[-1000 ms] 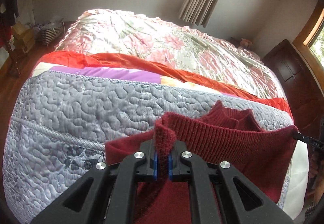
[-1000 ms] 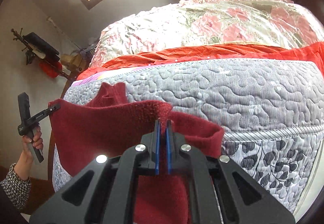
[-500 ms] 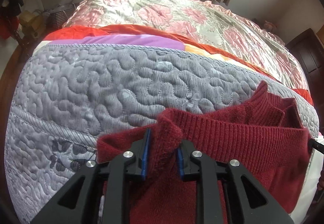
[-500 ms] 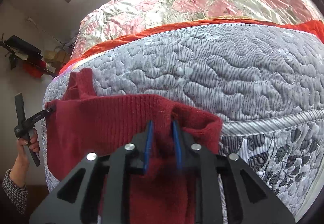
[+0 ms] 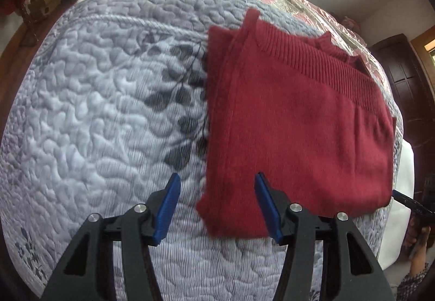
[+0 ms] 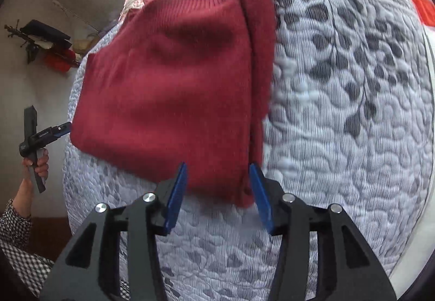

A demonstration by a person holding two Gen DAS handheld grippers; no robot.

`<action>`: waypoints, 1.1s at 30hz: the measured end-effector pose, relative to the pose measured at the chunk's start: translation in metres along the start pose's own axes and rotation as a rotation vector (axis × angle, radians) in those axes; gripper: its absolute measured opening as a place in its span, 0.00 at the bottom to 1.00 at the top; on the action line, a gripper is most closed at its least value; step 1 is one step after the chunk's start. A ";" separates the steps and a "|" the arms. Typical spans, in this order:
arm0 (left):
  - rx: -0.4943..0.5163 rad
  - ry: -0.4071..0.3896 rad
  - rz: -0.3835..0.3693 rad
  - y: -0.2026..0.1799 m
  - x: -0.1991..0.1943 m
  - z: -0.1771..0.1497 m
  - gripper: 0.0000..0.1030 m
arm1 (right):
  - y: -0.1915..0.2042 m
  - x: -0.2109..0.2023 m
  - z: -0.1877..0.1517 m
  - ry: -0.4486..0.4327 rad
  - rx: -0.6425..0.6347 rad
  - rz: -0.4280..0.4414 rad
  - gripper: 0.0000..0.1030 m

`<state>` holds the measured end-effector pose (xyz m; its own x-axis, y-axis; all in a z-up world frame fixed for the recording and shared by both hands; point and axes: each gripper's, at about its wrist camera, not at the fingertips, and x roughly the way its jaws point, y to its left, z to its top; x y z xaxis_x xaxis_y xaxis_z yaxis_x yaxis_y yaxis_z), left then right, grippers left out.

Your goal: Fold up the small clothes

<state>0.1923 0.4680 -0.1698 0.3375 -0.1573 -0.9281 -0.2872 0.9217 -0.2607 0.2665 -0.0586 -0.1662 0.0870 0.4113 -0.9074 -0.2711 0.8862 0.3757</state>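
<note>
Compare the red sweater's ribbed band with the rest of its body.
The ribbed band shows raised vertical ridges; the sweater body looks smooth and fuzzy. The band is a narrow strip along the far edge; the body covers most of the fold. Both are the same dark red, lying flat on the grey quilt.

A second ago both grippers were pinched on the top edge of the red sweater [image 5: 293, 121], holding it up in front of the bed. Half a second ago the jaws were already parting. Now the left gripper [image 5: 216, 205] and the right gripper [image 6: 218, 195] stand wide apart with nothing between the pads, each at a near corner of the sweater, which lies folded flat on the grey quilted mattress [image 5: 108, 110]. Both cameras have tipped downward, so the window and most of the floral bedspread have dropped out of sight.
</note>
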 end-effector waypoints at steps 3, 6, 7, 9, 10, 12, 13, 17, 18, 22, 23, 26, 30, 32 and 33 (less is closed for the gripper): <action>0.007 0.006 -0.012 -0.007 0.006 -0.013 0.54 | -0.004 0.010 -0.015 0.022 0.035 0.039 0.46; 0.024 0.011 -0.017 -0.020 0.016 -0.015 0.43 | -0.002 0.019 -0.017 0.031 0.042 0.038 0.46; 0.036 0.022 -0.015 -0.024 0.020 -0.015 0.39 | -0.001 0.022 -0.017 0.031 0.037 0.031 0.41; 0.045 0.038 0.021 -0.030 0.027 -0.014 0.21 | 0.001 0.024 -0.014 0.040 0.032 0.025 0.21; 0.038 0.047 0.017 -0.030 0.028 -0.013 0.18 | 0.001 0.022 -0.013 0.038 0.024 0.025 0.09; 0.009 0.048 -0.010 -0.030 0.024 -0.011 0.15 | -0.001 0.012 -0.011 0.023 0.026 0.033 0.05; 0.004 0.039 -0.035 -0.030 0.017 -0.010 0.14 | -0.003 0.006 -0.012 0.010 0.029 0.049 0.05; 0.075 -0.004 -0.026 -0.034 -0.002 -0.011 0.14 | -0.009 -0.008 -0.016 -0.007 0.014 0.026 0.04; 0.085 0.003 -0.008 -0.034 0.000 -0.012 0.14 | -0.012 -0.006 -0.018 0.003 0.019 0.019 0.04; 0.094 0.049 0.057 -0.025 0.025 -0.024 0.15 | -0.026 0.015 -0.024 0.047 0.053 -0.009 0.04; 0.087 0.055 0.061 -0.023 0.032 -0.026 0.15 | -0.029 0.020 -0.024 0.051 0.065 -0.006 0.04; 0.077 0.055 0.070 -0.023 0.042 -0.025 0.18 | -0.036 0.028 -0.025 0.055 0.090 0.001 0.04; 0.054 0.048 0.098 -0.026 0.031 -0.014 0.37 | -0.032 0.019 -0.023 0.051 0.084 -0.001 0.15; 0.039 0.016 0.109 -0.026 0.015 -0.010 0.39 | -0.028 0.006 -0.021 0.023 0.067 -0.008 0.18; 0.025 -0.005 0.113 -0.026 0.007 -0.007 0.43 | -0.025 -0.003 -0.017 0.003 0.060 -0.002 0.18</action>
<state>0.1958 0.4400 -0.1712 0.3085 -0.0505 -0.9499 -0.3008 0.9422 -0.1478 0.2567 -0.0858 -0.1767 0.0849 0.4093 -0.9084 -0.2129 0.8981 0.3848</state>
